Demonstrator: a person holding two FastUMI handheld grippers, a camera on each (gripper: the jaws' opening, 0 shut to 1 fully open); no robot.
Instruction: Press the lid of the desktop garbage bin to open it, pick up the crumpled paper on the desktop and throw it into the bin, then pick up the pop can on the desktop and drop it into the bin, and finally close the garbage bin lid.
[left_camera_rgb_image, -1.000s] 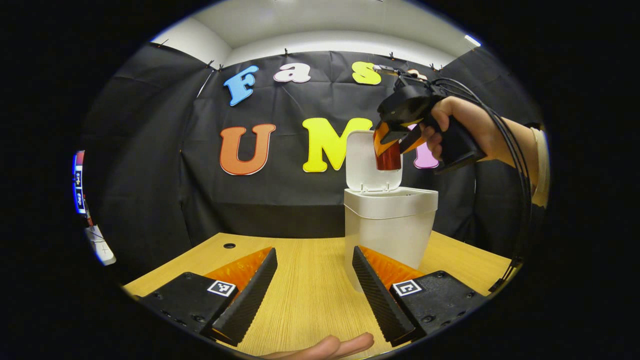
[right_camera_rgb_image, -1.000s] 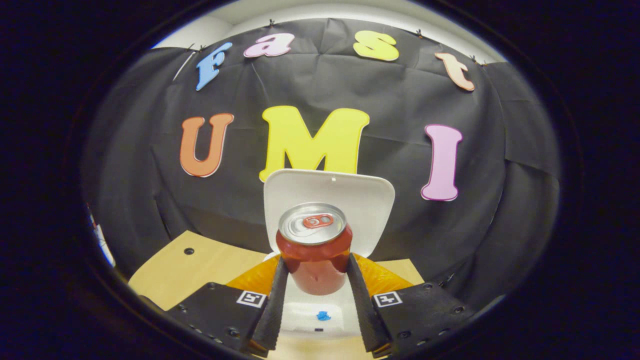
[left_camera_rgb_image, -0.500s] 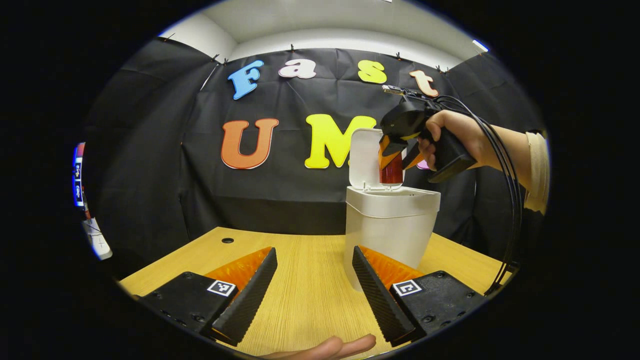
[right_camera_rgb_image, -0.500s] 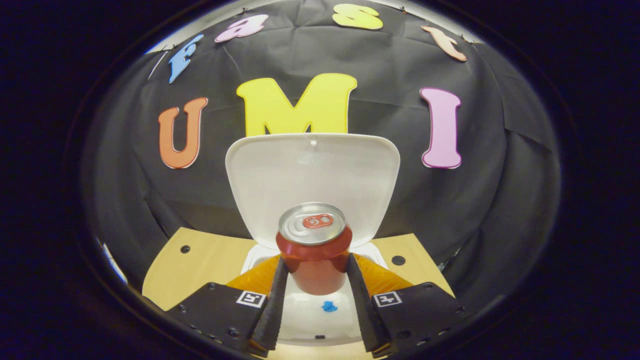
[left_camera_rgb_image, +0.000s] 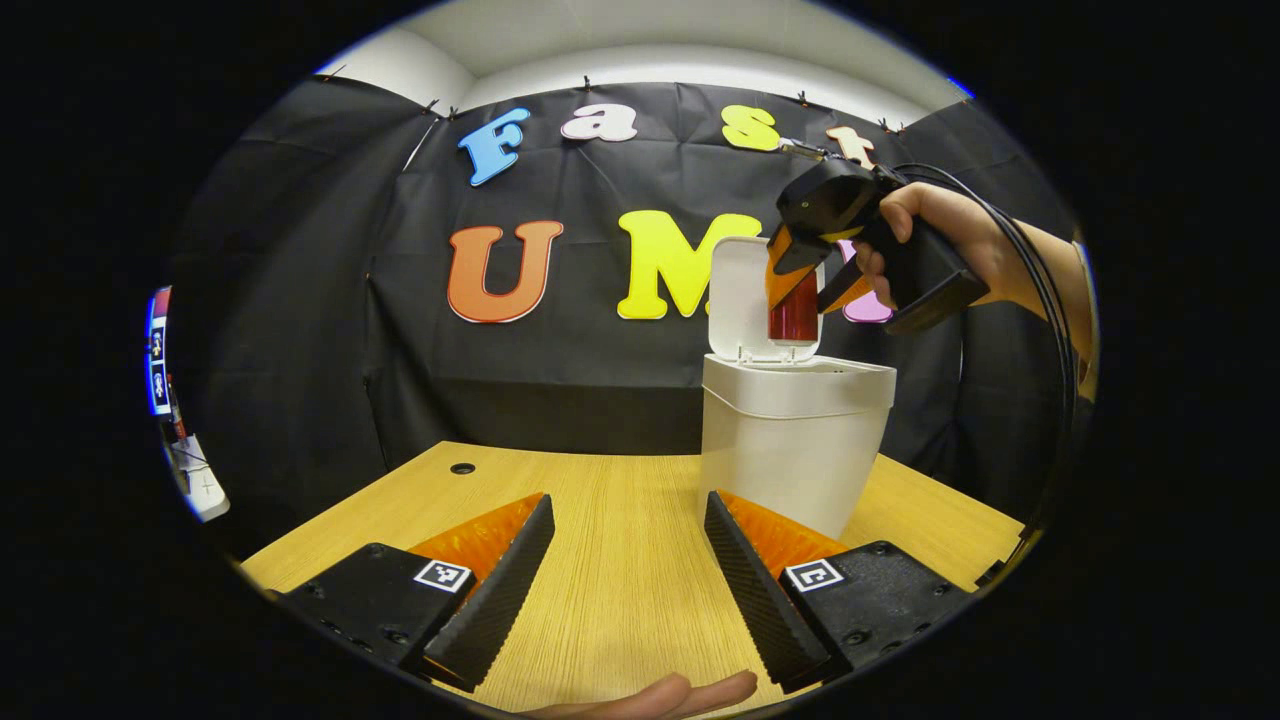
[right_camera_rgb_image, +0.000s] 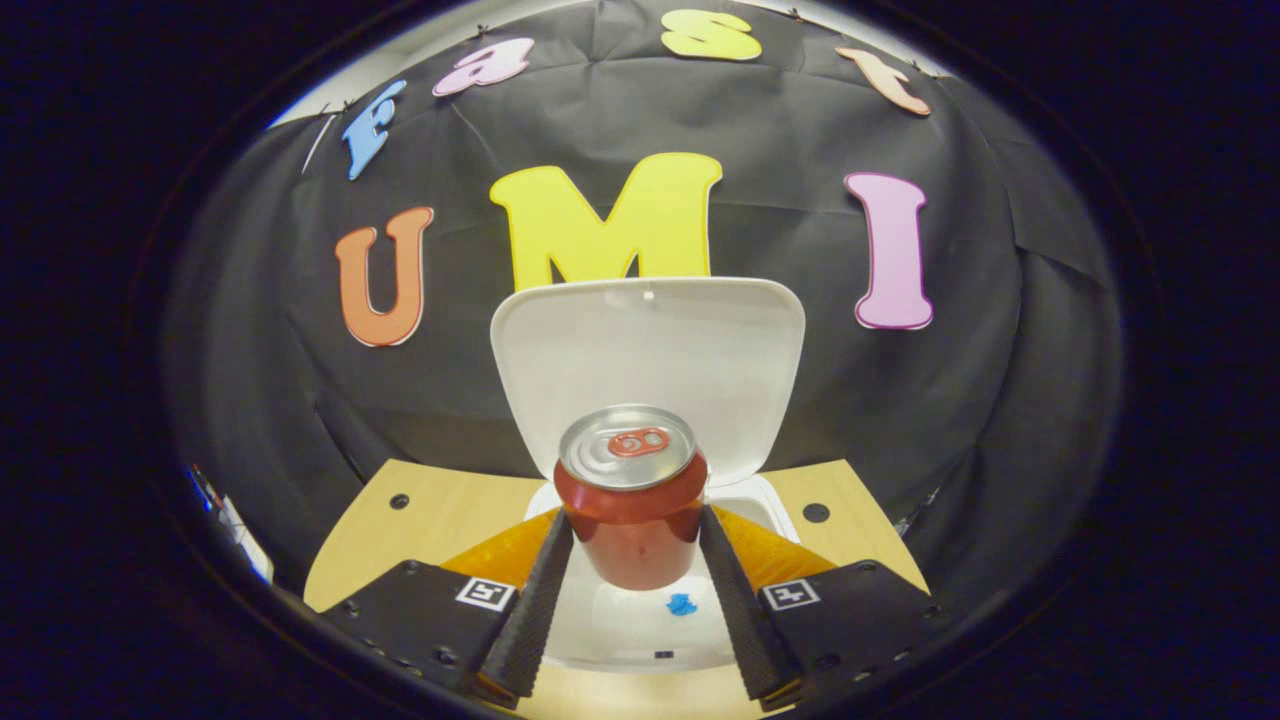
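The white garbage bin (left_camera_rgb_image: 790, 440) stands on the wooden desktop (left_camera_rgb_image: 620, 560) with its lid (left_camera_rgb_image: 735, 300) swung up. In the left gripper view the right gripper (left_camera_rgb_image: 805, 290) hangs over the bin's mouth, shut on a red pop can (left_camera_rgb_image: 793, 312), with a hand on its handle. In the right gripper view the pop can (right_camera_rgb_image: 630, 500) sits upright between the right gripper (right_camera_rgb_image: 630, 590) fingers, above the bin's open mouth (right_camera_rgb_image: 640, 625), where a small blue scrap (right_camera_rgb_image: 682, 604) lies. The lid (right_camera_rgb_image: 650, 360) rises behind it. My left gripper (left_camera_rgb_image: 625, 590) hovers open low over the desk, in front of the bin.
A small round hole (left_camera_rgb_image: 462, 468) marks the desk's far left part, and another hole (right_camera_rgb_image: 815, 512) shows right of the bin. A fingertip (left_camera_rgb_image: 660, 695) pokes in at the bottom edge of the left gripper view. Black cloth walls close the back and sides.
The right gripper first dropped with the can toward the bin's mouth, then rose a little; the can stays gripped. The left gripper has hardly moved.
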